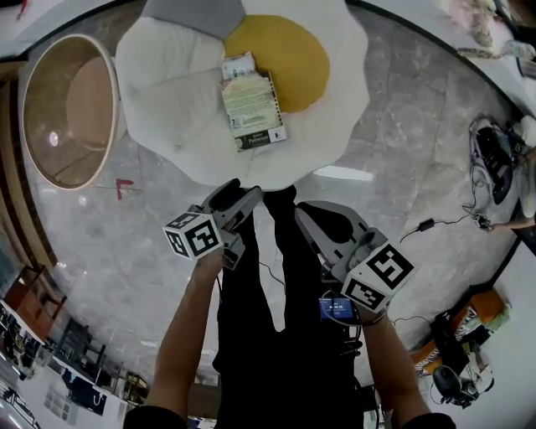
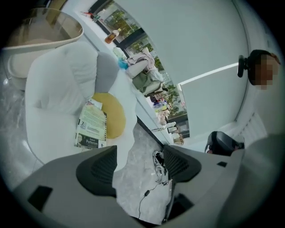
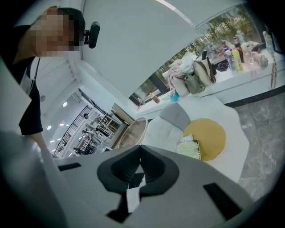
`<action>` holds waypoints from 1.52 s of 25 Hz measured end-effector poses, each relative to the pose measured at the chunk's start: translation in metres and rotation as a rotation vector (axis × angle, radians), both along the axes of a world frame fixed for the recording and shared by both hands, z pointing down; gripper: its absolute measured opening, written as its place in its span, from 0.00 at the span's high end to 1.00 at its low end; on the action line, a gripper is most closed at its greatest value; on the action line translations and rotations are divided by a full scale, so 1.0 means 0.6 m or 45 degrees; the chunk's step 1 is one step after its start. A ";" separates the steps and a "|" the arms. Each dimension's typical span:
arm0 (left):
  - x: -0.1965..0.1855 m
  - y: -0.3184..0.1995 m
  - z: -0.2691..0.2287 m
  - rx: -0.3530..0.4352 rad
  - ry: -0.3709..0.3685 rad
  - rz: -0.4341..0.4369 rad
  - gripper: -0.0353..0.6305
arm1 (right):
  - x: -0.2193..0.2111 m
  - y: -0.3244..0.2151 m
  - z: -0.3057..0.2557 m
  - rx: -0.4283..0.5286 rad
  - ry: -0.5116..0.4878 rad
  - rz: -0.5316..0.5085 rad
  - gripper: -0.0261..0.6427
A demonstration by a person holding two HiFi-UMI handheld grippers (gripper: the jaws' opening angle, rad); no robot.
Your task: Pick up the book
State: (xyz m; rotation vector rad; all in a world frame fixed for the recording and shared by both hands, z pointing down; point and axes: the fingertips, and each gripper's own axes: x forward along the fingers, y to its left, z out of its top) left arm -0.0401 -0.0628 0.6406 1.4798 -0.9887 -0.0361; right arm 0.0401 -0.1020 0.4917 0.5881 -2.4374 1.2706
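The book [image 1: 253,109], a green-and-white paperback, lies flat on a white egg-shaped cushion [image 1: 167,126] beside its yellow yolk [image 1: 285,54]. A smaller booklet [image 1: 239,65] pokes out from under its far end. My left gripper [image 1: 233,195] hangs above the floor just short of the cushion's near edge. Its jaws stand open with nothing between them, and past them I see the book [image 2: 91,127]. My right gripper [image 1: 303,214] is level with it on the right, with its pads [image 3: 151,167] closed together and empty. The book [image 3: 190,149] lies ahead of it, to the right.
A round wood-rimmed stool or basket [image 1: 67,109] stands left of the cushion. A grey pillow [image 1: 193,12] rests at the cushion's far end. Cables and gear [image 1: 494,155] lie on the marble floor [image 1: 402,142] at the right, with a power adapter [image 1: 426,224]. The floor bears a red mark [image 1: 122,186].
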 end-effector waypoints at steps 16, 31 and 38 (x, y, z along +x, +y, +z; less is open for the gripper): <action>0.009 0.027 0.203 -0.134 0.078 -0.059 0.44 | -0.022 0.005 0.118 -0.053 0.012 -0.034 0.94; 0.033 -0.010 0.369 -0.237 0.162 -0.174 0.42 | -0.030 0.014 0.171 -0.111 0.032 -0.053 0.94; 0.035 -0.013 0.427 -0.283 0.164 -0.187 0.42 | -0.045 0.009 0.177 -0.123 0.010 -0.053 0.94</action>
